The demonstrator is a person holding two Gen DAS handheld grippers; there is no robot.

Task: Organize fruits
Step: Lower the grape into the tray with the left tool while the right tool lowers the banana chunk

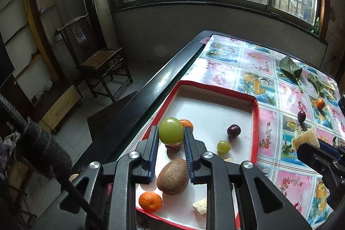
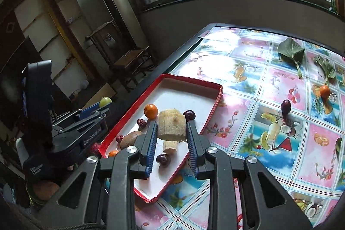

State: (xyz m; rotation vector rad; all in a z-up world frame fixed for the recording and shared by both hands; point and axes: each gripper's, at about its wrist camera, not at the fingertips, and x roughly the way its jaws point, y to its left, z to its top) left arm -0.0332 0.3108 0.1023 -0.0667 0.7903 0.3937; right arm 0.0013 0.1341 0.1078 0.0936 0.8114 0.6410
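We see a table [image 2: 248,87] under a glossy fruit-print cloth; near its left edge lies a red-rimmed tray [image 2: 216,98]; far right on the cloth lie a big green leaf [image 2: 290,50], a leafy sprig [image 2: 325,67], a small orange [image 2: 325,91] and a dark plum [image 2: 286,107]

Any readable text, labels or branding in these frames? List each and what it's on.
"GenRobot.AI": white lettering along the side of the left gripper, seen from the right wrist.
"Data Acquisition System": small white print on the black handle below it; tiny, my best reading.
Nothing readable on the fruit-print tablecloth or the red tray.
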